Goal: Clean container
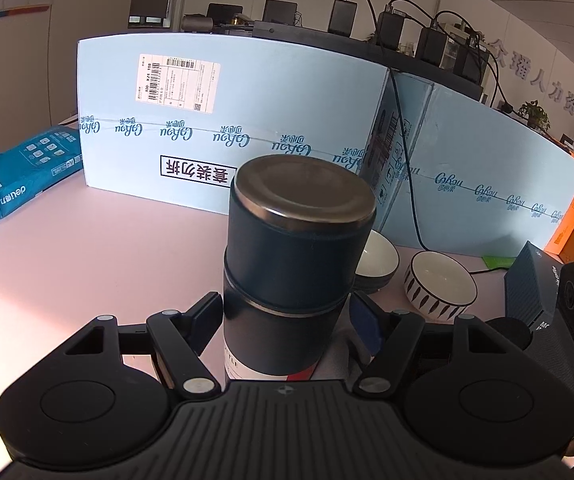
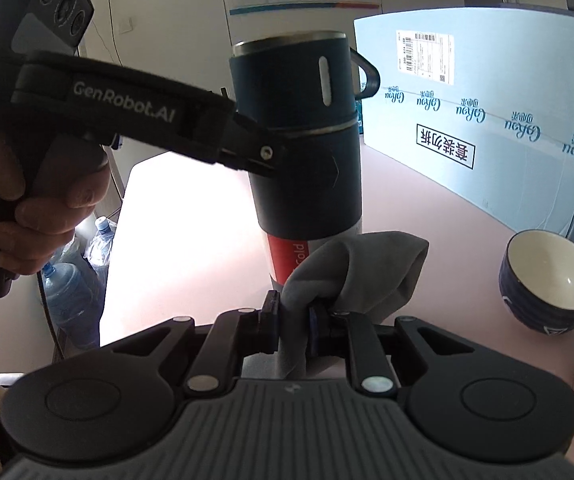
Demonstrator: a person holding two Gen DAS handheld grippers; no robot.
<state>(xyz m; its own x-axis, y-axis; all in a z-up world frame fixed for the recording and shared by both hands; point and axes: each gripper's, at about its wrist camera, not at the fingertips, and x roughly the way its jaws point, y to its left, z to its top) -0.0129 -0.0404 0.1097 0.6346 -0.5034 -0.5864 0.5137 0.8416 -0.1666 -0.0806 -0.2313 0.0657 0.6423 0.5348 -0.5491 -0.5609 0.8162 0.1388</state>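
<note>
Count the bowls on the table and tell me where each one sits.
2. A dark ribbed bowl sits just right of the flask, partly hidden behind it. A white bowl with a leaf pattern stands further right, beside the first. Others may be hidden behind the flask.

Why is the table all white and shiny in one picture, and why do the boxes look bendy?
Right wrist view: strong light washes out the table left of the flask. Left wrist view: the fisheye lens bends the box edges; lighting is even there.
</note>
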